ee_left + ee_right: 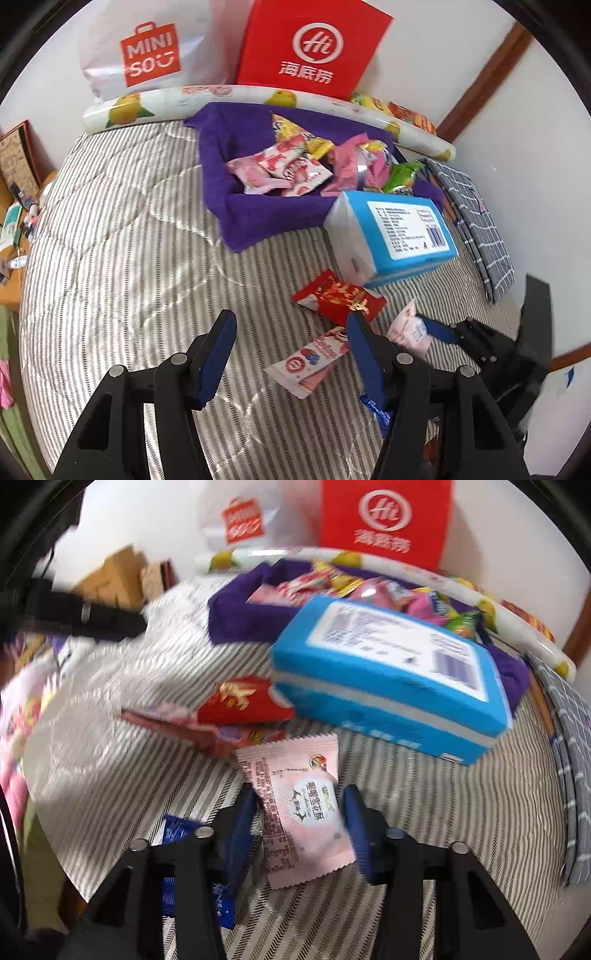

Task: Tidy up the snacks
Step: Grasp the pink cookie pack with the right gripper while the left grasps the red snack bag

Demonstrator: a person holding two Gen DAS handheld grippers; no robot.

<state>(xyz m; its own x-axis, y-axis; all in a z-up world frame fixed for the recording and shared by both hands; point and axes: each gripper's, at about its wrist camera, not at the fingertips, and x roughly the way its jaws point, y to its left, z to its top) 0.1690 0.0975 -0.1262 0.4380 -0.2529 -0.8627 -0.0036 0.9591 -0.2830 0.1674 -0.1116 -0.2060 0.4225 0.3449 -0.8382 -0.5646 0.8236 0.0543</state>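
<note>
striped bedding [110, 775]; right claw [301, 825] grips pale pink snack packet [306, 812].

left gripper [291, 354] open over striped quilt [110, 240] — pink-white snack packet [310, 363] lies beside its right finger, purple tray [236, 206] beyond.

Striped quilt [122, 236]: stitched cloth under a clear, glossy, wrinkled film. Purple basket [236, 206]: matt, fuzzy cloth. Snack packets [280, 166] inside it: shiny plastic foil. Pink packet [299, 812]: smooth, satin plastic with crimped ends. Red packet [340, 297]: glossy foil. Blue tissue pack [391, 236]: soft, glossy plastic wrap, paper-look label. Red bag [310, 48]: matt paper. White bag [147, 48]: thin crinkled plastic. Gripper fingers [216, 354]: matt black plastic, blue ribbed pads, metal pins.
</note>
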